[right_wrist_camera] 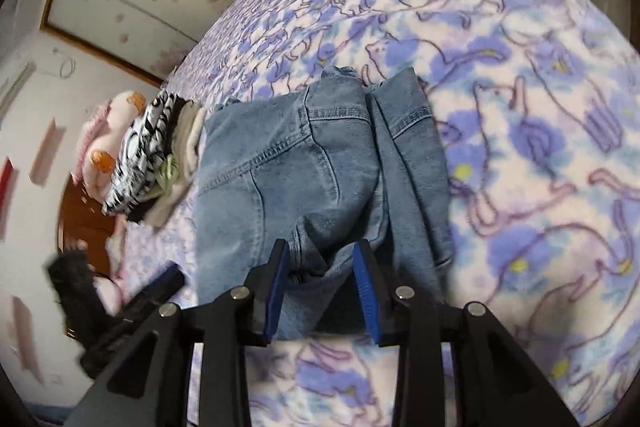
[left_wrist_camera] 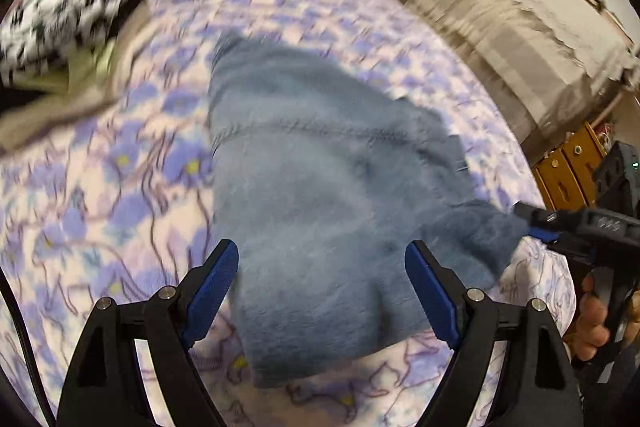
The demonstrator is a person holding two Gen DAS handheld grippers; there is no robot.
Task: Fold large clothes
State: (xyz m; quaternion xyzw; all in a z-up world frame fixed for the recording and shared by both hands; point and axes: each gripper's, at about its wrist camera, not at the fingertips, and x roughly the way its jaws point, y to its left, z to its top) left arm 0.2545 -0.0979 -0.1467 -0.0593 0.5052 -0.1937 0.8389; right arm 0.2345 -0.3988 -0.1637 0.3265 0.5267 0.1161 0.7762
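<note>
Right now the denim jeans (right_wrist_camera: 312,163) lie partly folded on the floral fleece blanket (right_wrist_camera: 540,107), directly ahead of both grippers. The right gripper (right_wrist_camera: 322,267) pinches a bunched denim edge between narrowed jaws; the left gripper (left_wrist_camera: 322,267) hovers spread wide above the cloth, holding nothing. With one corner held, lifting could drag the fold askew or let the thick denim slip free.

Even, soft indoor light, no glare. Left view motion-blurred throughout; right view sharper at centre. Strong fisheye bending, dark vignette at the edges.
</note>
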